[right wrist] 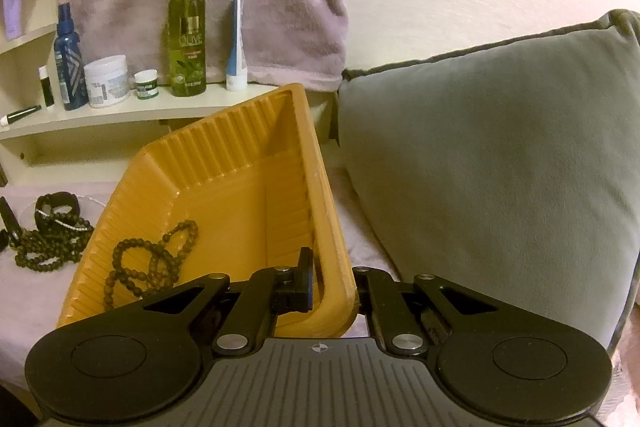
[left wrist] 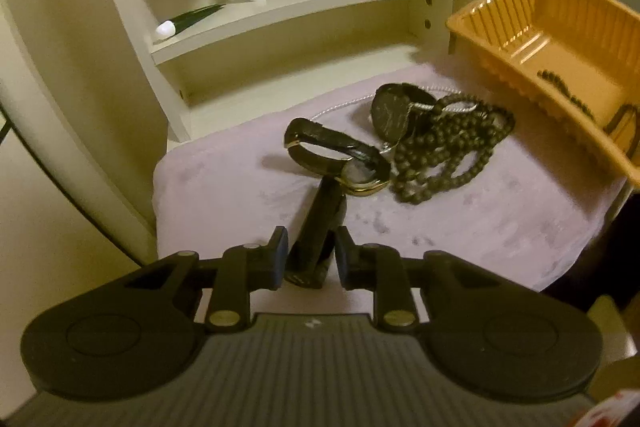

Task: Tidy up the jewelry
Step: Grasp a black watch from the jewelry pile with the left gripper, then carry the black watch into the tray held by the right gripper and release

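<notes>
Partly sorted: one bead strand is in the orange tray point(right wrist: 256, 163), most jewelry still waits on the pink towel point(left wrist: 224, 195).
Right gripper point(right wrist: 332, 291) is clamped on the tray's near wall, holding it tilted, with a dark bead necklace point(right wrist: 148, 263) inside. Left gripper point(left wrist: 310, 255) has its jaws narrowed around the strap of a gold-rimmed watch point(left wrist: 352, 167); whether the pads press on it I cannot tell. Left to move: that watch, a black watch point(left wrist: 390, 115), a silver chain point(left wrist: 340, 107) and a heap of dark beads point(left wrist: 444, 155).
</notes>
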`<action>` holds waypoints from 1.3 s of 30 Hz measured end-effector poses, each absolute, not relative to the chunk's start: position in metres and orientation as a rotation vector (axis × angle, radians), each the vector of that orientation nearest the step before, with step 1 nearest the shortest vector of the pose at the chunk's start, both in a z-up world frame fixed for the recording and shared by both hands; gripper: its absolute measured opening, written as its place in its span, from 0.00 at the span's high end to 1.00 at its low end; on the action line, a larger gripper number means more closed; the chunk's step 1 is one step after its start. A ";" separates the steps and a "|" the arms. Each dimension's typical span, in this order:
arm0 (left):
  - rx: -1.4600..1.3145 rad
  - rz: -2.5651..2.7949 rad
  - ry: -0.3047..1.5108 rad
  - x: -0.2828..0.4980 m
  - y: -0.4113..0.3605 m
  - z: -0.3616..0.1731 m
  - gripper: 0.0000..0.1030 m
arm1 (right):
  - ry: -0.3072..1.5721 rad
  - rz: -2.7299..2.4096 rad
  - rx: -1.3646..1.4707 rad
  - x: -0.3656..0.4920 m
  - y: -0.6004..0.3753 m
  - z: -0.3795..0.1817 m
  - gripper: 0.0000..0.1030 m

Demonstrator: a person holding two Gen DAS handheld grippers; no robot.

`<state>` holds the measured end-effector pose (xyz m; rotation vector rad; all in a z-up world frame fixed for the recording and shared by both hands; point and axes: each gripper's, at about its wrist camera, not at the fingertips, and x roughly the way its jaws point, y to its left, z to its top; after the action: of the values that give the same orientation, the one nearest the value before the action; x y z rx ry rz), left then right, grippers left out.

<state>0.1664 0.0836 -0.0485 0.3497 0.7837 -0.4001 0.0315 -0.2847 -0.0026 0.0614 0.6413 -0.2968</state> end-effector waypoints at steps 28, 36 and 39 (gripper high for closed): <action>0.222 -0.427 0.698 0.124 0.044 -0.019 0.80 | 0.628 -0.288 0.067 0.028 -0.283 0.000 0.93; 0.187 -0.611 0.642 0.112 -0.030 0.004 0.80 | 0.622 -0.284 0.073 0.031 -0.280 0.005 0.93; 0.188 -0.677 0.641 0.110 -0.060 0.001 0.80 | 0.620 -0.283 0.075 0.032 -0.280 0.006 0.93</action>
<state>0.1104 -0.0604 0.0010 0.1876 0.6407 -0.6765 0.0322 -0.2799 0.0061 0.0750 0.6200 -0.2826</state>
